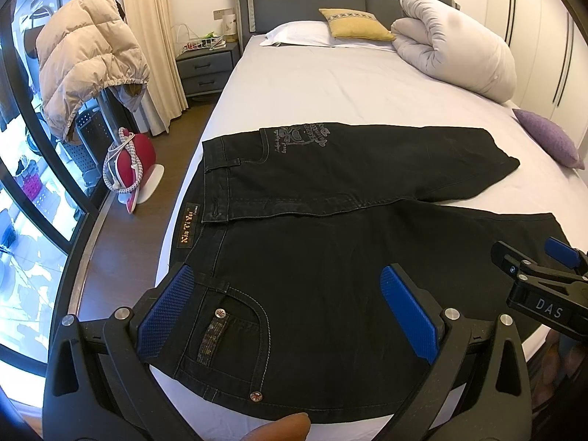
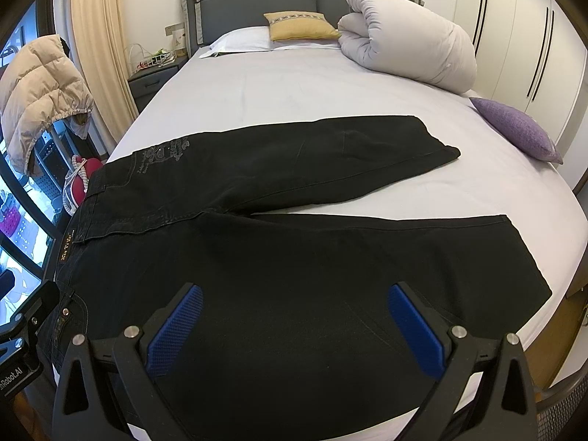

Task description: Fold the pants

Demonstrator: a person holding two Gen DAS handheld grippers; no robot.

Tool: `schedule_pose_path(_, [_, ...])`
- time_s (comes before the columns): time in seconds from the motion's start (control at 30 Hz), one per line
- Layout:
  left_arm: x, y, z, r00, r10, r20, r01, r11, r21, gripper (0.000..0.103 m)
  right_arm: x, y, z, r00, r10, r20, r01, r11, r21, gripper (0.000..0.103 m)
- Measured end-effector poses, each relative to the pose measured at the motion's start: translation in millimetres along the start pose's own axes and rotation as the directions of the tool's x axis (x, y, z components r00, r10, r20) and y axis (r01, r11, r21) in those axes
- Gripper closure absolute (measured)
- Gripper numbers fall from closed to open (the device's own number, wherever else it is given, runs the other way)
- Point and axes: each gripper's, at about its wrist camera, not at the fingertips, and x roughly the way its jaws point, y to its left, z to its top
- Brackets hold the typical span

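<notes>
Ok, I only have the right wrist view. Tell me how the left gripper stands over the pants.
Observer: The left gripper is open, jaws wide apart, over the waist end of the pants.
Operator: Say what lies between its fingers.
Observer: A curved pocket with pale stitching and two metal rivets.
Operator: Report anything at the near edge.
Observer: A bare fingertip shows at the bottom of the left wrist view, by the near edge of the pants.
</notes>
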Motion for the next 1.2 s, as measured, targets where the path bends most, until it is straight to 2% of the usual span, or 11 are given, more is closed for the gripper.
schedule_pose_path(1.2, [5.2, 7.4, -1.7, 1.0, -0.014, -0.015, 0.013, 1.0, -0.021, 0.0, 4.1, 6.2, -6.2, 1.0, 0.003, -0.007, -0.003, 1.0, -0.013, 0.0])
